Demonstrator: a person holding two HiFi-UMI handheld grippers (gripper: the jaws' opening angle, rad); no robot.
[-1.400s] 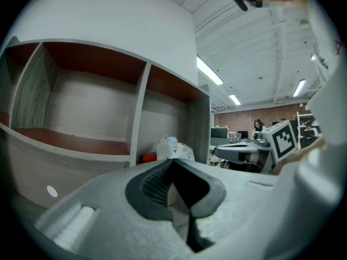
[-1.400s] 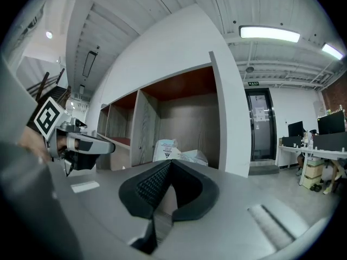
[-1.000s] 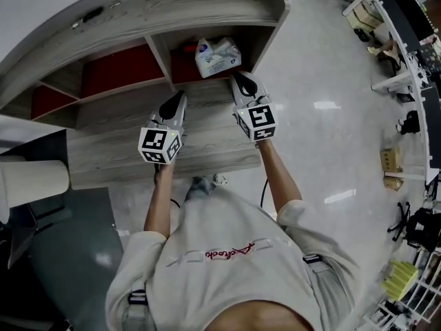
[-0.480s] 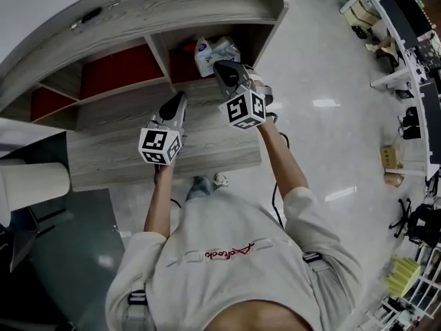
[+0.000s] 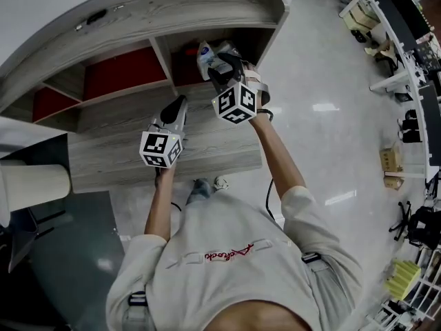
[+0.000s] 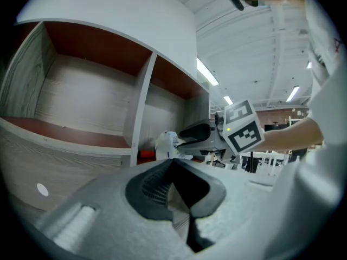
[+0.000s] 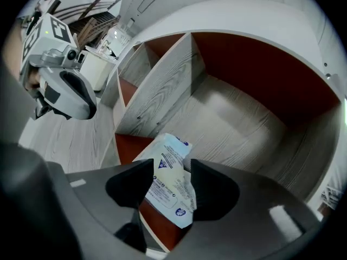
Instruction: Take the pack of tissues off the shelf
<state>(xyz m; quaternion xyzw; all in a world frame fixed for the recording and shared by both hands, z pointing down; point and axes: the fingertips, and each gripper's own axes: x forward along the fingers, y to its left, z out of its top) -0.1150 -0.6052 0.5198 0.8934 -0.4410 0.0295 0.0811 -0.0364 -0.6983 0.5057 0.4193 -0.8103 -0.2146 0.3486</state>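
Observation:
The pack of tissues (image 5: 205,50), white with blue print, stands in the right-hand compartment of the wooden shelf (image 5: 138,12), which has a red back. My right gripper (image 5: 224,65) reaches into that compartment. Its jaws are opening, and in the right gripper view the pack (image 7: 171,150) shows between the two fingers of the right gripper (image 7: 169,186), whose pads do not press on it. My left gripper (image 5: 180,103) hovers over the lower wooden surface (image 5: 117,154), shut and empty. From the left gripper (image 6: 173,161), the pack (image 6: 165,144) and the right gripper (image 6: 195,132) appear ahead.
A vertical divider (image 5: 161,55) separates the pack's compartment from an empty one on the left. A white cylinder (image 5: 34,179) and a dark grey surface (image 5: 62,254) lie at lower left. Shiny floor (image 5: 324,116) stretches right, with desks and chairs (image 5: 413,47) at the far edge.
My right gripper has moved forward from above the lower surface into the right compartment, up to the pack, and its jaws have parted. The left gripper has stayed put.

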